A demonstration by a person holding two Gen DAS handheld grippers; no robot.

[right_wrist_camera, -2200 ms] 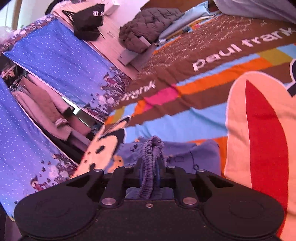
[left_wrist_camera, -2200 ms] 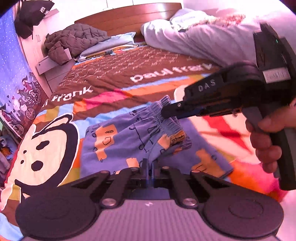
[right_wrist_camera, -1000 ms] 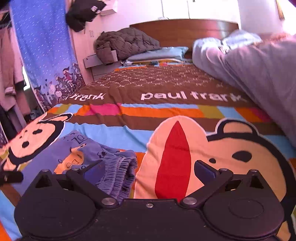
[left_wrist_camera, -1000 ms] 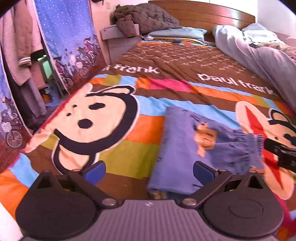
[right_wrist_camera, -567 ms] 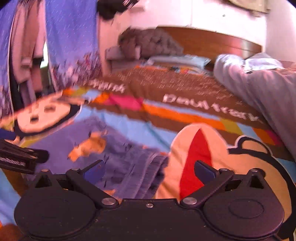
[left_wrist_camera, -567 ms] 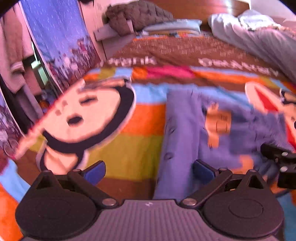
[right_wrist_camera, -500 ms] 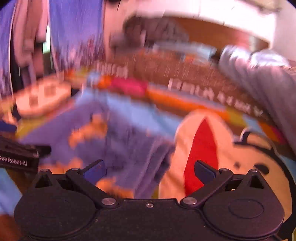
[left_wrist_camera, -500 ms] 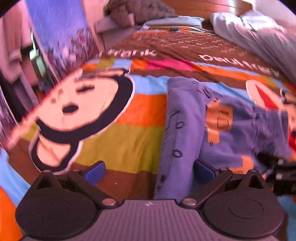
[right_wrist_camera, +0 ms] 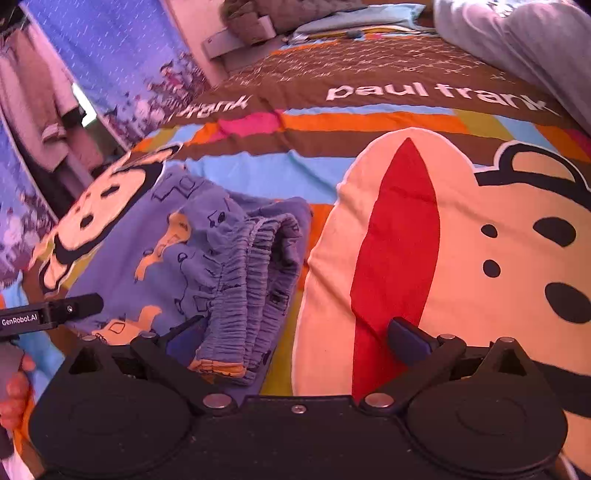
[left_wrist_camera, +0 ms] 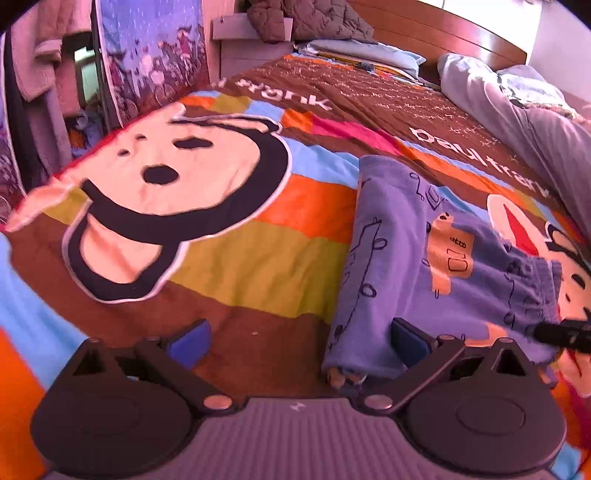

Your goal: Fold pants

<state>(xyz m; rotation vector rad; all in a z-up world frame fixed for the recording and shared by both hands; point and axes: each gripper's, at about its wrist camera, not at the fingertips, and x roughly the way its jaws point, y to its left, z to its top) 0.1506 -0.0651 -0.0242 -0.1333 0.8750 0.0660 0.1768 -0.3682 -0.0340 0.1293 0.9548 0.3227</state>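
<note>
The blue patterned pants (left_wrist_camera: 417, 266) lie folded flat on the colourful bedspread (left_wrist_camera: 258, 258), waistband to the right. My left gripper (left_wrist_camera: 295, 341) is open and empty at the pants' near left corner, its right finger over the folded edge. In the right wrist view the pants (right_wrist_camera: 192, 258) show their gathered waistband (right_wrist_camera: 255, 280). My right gripper (right_wrist_camera: 295, 341) is open and empty, with the waistband's near end just inside its left finger. Each gripper's tip shows in the other's view: the right one (left_wrist_camera: 561, 334), the left one (right_wrist_camera: 55, 312).
A grey duvet (left_wrist_camera: 535, 122) lies along the bed's right side. Pillows and a brown jacket (left_wrist_camera: 306, 18) sit at the wooden headboard (left_wrist_camera: 443, 33). A blue curtain (left_wrist_camera: 147, 55) and hanging clothes (left_wrist_camera: 40, 92) stand left of the bed.
Both grippers let go of the pants about two seconds ago and opened. Since then they have dropped closer to the pants, left at the folded edge, right at the waistband.
</note>
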